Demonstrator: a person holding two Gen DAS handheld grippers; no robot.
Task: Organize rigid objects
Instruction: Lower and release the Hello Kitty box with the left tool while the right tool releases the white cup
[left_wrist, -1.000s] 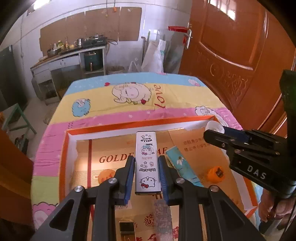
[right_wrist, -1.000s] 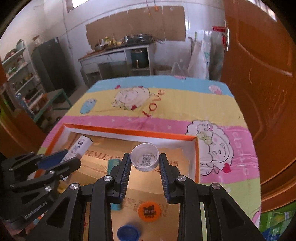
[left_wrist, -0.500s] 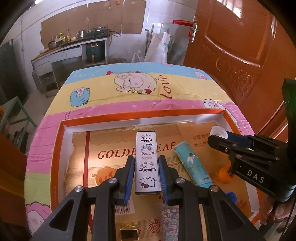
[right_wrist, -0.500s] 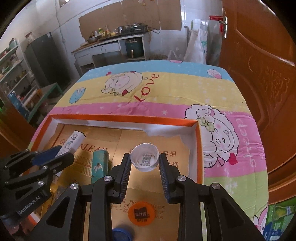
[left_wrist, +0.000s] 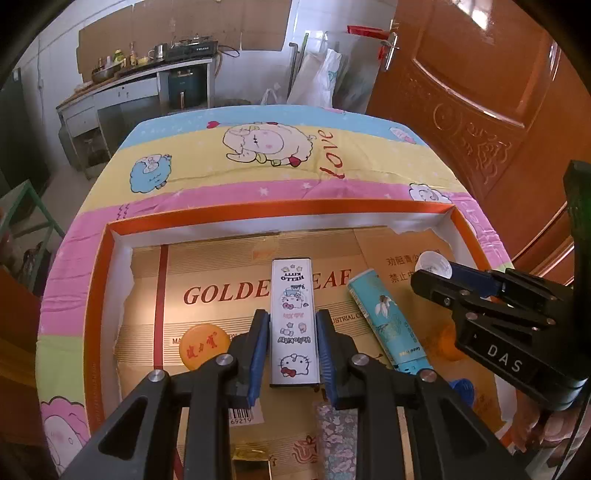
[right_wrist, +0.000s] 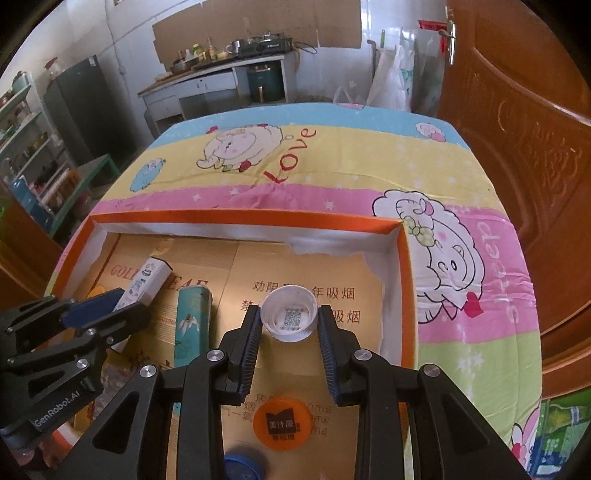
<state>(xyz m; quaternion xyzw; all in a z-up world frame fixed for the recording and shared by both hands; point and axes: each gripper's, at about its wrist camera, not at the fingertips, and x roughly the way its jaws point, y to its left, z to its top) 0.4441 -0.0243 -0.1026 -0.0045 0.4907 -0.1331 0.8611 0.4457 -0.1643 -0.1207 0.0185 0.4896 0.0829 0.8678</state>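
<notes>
My left gripper is shut on a white Hello Kitty box, held lengthwise between the blue pads above the tray floor. In the right wrist view the same box juts out past the left gripper. My right gripper is shut on a white bottle cap, open side up with a QR code inside. The left wrist view shows that cap at the tip of the right gripper. Both hover over the orange-rimmed tray lined with cardboard.
A teal tube lies on the tray floor between the two grippers. Loose caps also lie there: an orange one at the left, another orange one and a blue one under the right gripper. A cartoon cloth covers the table.
Both grippers have sunk closer to the tray floor, each keeping its hold. The tray and its contents now loom larger in both views.
</notes>
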